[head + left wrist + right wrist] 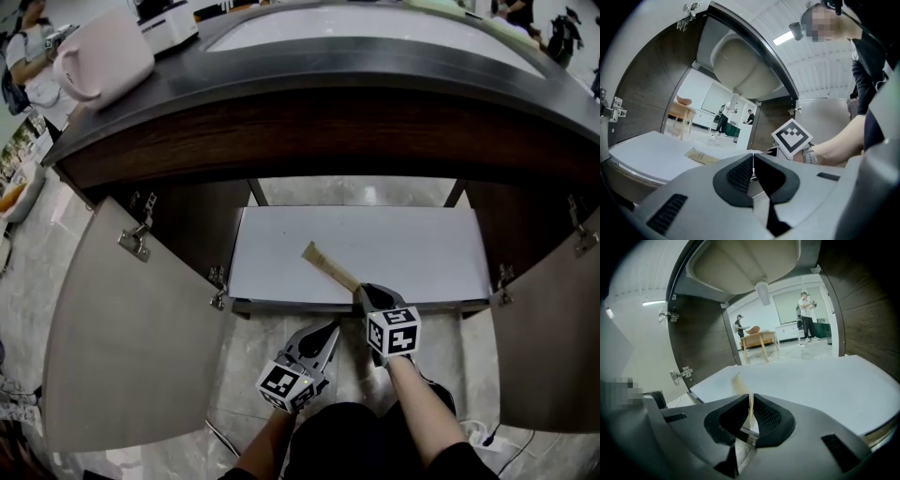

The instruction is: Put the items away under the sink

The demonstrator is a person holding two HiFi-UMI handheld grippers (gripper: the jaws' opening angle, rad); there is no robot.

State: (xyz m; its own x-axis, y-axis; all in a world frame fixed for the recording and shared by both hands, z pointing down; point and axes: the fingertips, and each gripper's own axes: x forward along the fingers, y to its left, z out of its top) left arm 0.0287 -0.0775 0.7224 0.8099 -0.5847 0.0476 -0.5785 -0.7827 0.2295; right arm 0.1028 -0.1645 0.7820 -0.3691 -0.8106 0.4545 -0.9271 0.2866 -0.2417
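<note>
Closest in, the left gripper (pixel 330 328) is clenched on nothing, just short of the cabinet. Beside it, the right gripper (pixel 362 293) pinches the near end of the flat tan paper packet (pixel 327 264), which reaches out over the white cabinet floor board (pixel 422 253) under the sink. The packet is best pushed deeper and laid flat, clear of the front edge, before the jaws let go.
</note>
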